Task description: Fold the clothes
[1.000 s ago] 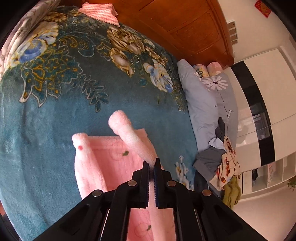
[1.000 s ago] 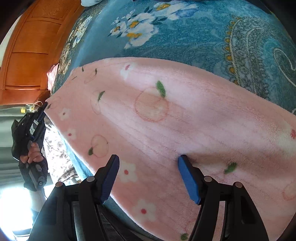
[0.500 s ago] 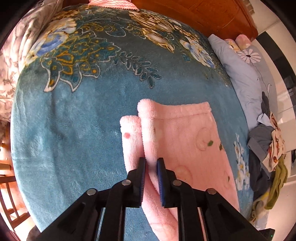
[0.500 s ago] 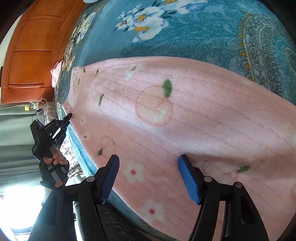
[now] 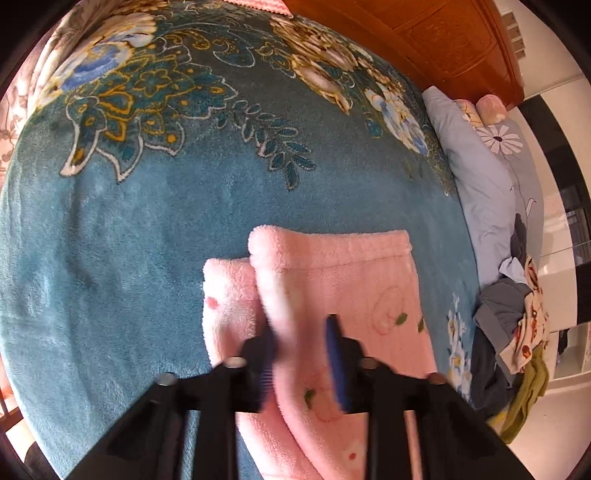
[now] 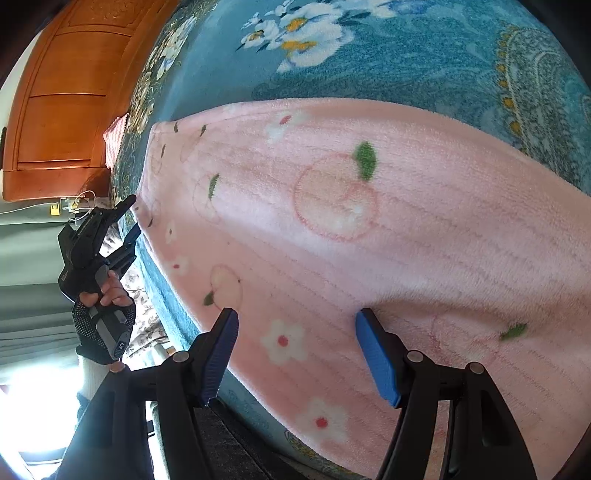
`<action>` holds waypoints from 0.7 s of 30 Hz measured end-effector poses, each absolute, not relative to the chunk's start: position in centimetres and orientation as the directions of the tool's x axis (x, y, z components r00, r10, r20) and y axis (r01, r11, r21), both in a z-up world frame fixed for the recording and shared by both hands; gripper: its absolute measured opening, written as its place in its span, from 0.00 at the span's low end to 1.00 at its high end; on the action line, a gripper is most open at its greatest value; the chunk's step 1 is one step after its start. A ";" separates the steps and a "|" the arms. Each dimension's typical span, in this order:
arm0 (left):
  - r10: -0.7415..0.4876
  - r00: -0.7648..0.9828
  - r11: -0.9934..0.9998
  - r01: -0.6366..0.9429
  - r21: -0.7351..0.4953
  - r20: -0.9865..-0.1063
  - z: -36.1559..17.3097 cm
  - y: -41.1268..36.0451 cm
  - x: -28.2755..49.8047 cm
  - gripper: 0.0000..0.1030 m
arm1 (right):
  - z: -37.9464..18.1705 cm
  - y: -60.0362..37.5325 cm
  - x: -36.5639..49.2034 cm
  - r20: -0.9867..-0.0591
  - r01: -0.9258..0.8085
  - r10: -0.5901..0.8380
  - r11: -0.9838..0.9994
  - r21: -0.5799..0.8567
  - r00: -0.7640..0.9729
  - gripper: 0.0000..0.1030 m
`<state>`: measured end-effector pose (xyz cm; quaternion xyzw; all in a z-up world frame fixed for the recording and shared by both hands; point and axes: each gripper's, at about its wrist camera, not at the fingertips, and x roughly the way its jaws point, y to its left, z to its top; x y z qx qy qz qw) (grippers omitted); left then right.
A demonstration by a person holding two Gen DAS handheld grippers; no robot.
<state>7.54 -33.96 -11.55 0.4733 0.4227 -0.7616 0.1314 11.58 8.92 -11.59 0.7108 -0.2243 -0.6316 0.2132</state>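
A pink fleece garment with peach and flower prints lies folded lengthwise on a blue floral blanket; one layer lies over the other at its far end. My left gripper is open, its blurred fingers on either side of the upper layer's edge. In the right wrist view the same garment spreads wide. My right gripper is open just above the fleece near its near edge. The left gripper also shows in the right wrist view, open at the garment's far end.
A wooden headboard stands beyond the blanket. Pillows and a heap of other clothes lie at the right. A small pink striped cloth sits at the blanket's far edge. A dark chair edge is below the bed.
My left gripper carried the garment's edge over onto the other layer, then opened and let it go. The right gripper stayed open and hardly moved.
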 end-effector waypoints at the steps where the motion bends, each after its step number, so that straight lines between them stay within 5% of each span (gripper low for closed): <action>1: 0.211 -0.535 -0.597 0.592 -0.541 -0.818 -11.2 -34.0 7.6 0.04 | -11.5 8.9 11.6 -0.802 -0.050 -0.589 -0.808 0.588 0.102 0.67; 6: 0.257 -0.703 -0.538 0.465 -0.703 -0.663 -6.3 -34.7 9.3 0.04 | -10.9 8.8 11.5 -0.796 -0.039 -0.599 -0.801 0.598 0.091 0.66; 14: 0.132 -0.470 -0.647 0.626 -0.435 -0.873 -11.7 -35.7 10.3 0.08 | -11.5 8.1 11.2 -0.790 -0.039 -0.603 -0.797 0.602 0.113 0.66; 18: 0.133 -0.488 -0.627 0.633 -0.454 -0.863 -11.9 -36.1 10.6 0.37 | -11.4 7.7 11.2 -0.789 -0.024 -0.603 -0.796 0.605 0.119 0.66; 21: 0.134 -0.501 -0.611 0.637 -0.469 -0.855 -12.1 -36.4 10.7 0.46 | -11.5 7.8 11.2 -0.791 -0.027 -0.600 -0.798 0.602 0.120 0.66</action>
